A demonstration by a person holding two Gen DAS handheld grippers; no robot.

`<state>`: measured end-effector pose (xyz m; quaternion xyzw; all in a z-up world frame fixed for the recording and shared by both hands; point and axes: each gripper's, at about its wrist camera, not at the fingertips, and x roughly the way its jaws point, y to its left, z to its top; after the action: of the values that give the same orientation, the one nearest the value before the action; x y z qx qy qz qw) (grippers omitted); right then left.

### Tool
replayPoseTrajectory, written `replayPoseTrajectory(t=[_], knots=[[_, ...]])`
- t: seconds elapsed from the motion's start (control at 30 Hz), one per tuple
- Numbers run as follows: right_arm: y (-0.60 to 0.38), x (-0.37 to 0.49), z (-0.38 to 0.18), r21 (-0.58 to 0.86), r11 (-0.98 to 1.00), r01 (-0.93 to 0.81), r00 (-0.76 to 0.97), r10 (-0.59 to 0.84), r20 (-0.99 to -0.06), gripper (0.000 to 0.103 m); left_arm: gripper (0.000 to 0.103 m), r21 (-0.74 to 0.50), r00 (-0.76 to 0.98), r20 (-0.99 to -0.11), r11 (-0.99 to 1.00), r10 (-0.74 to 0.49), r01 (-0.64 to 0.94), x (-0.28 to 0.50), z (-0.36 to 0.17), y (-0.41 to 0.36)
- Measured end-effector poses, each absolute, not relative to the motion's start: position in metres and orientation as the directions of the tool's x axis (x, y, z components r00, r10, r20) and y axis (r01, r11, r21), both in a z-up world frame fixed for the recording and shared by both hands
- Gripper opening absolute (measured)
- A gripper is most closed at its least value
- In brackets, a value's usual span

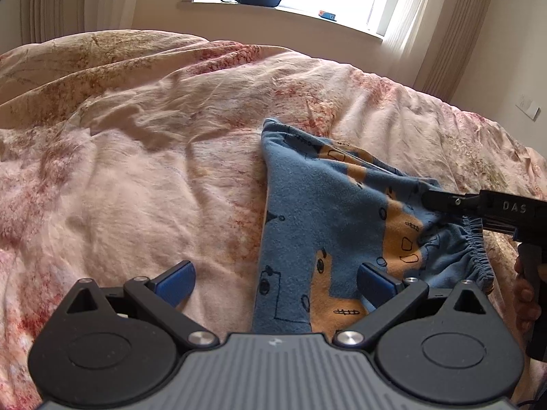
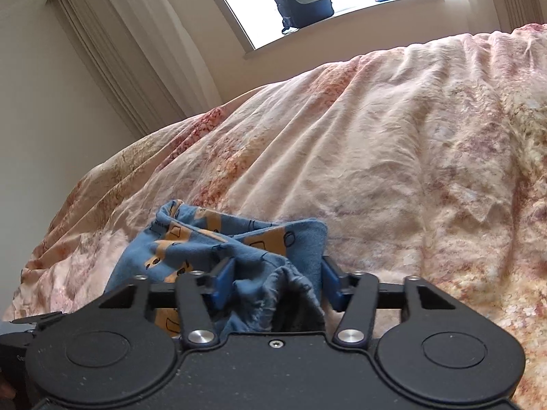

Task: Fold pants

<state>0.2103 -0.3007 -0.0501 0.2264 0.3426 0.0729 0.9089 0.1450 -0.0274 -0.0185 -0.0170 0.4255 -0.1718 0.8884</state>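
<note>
Blue-padded fingers (image 2: 224, 282) of the right gripper (image 2: 277, 283), lettered "DAS", pinch bunched blue-and-orange printed fleece pants (image 1: 324, 225); left gripper (image 1: 273, 283) gapes empty over the wrinkled pink floral bedspread (image 1: 136, 171).

Left gripper (image 1: 275, 287) is held with jaws spread wide, blue pads (image 1: 174, 283) apart, nothing pressed between them, pointed downward. Right gripper (image 2: 277, 282) is half closed, pads (image 2: 224, 282) set against bunched cloth on both sides. Seen from the left wrist, it reaches in from the right edge, a hand (image 1: 524, 300) on its grip.
</note>
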Motion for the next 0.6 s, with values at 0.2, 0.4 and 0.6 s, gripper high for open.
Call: replayPoseTrajectory(t=[0.2,0.4,0.6], knots=[[-0.301,0.209,-0.051,0.469,0.882,0.031,0.757,0.286,-0.587,0.051,0.103,-0.21,0.576,-0.744,0.937,-0.339,0.28,0.145,-0.016,-0.024],[-0.297,0.209,-0.049,0.446,0.895,0.024,0.76,0.273,-0.59,0.033,0.073,-0.261,0.574,-0.726,0.923,-0.38,0.282,0.145,-0.012,-0.019],[-0.286,0.205,-0.041,0.387,0.922,-0.005,0.78,0.246,-0.575,0.021,0.022,-0.292,0.557,-0.718,0.907,-0.417,0.303,0.144,-0.011,-0.018]])
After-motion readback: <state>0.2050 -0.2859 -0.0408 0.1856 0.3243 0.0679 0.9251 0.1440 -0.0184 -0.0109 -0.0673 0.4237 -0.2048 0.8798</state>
